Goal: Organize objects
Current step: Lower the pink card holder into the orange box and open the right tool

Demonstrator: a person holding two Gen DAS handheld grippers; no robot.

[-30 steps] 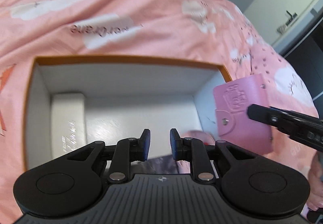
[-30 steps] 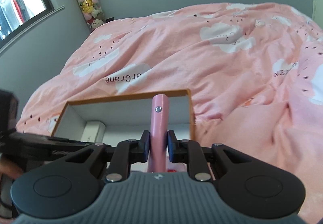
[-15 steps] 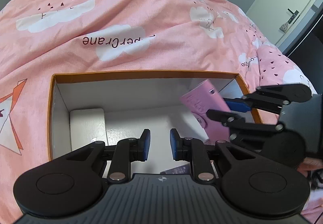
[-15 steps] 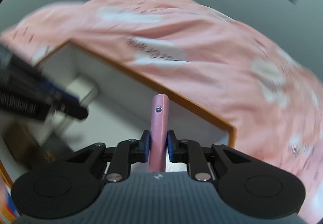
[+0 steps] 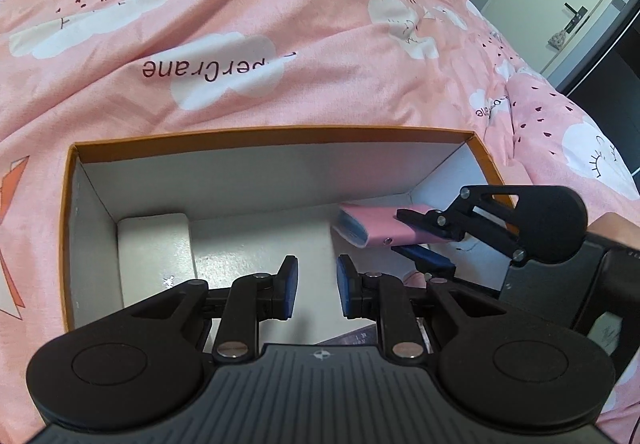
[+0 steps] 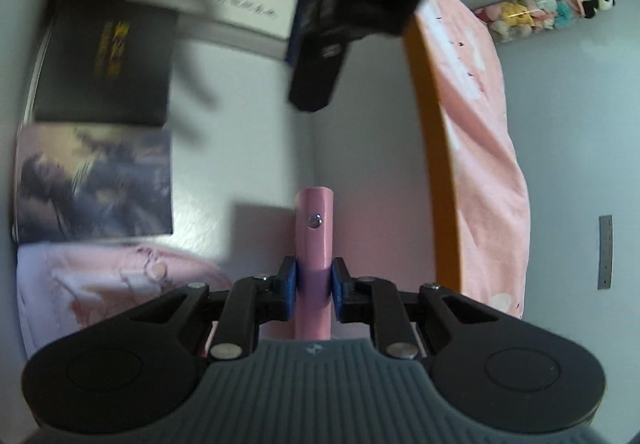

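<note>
An open orange-rimmed box [image 5: 272, 134] with white inner walls sits on the pink bedspread. My right gripper [image 5: 408, 234] reaches in from the right, turned on its side, and is shut on a pink snap-button wallet [image 5: 368, 226]. The wallet lies flat, low in the box's right end. In the right wrist view the wallet [image 6: 314, 228] sticks out forward between the blue pads of the right gripper [image 6: 314, 284], toward a box corner. My left gripper [image 5: 316, 286] hangs over the box's middle, shut with nothing between its pads.
Inside the box are a white case [image 5: 154, 244] at the left, a dark booklet [image 6: 108, 64], a picture card [image 6: 94, 184] and a pale pink pouch [image 6: 120, 276]. The pink bedspread [image 5: 240, 24] surrounds the box. A door [image 5: 576, 4] stands at the far right.
My right gripper has rolled about a quarter turn and come down into the box's right end with the wallet, which went from upright to flat. The left gripper has stayed in place.
</note>
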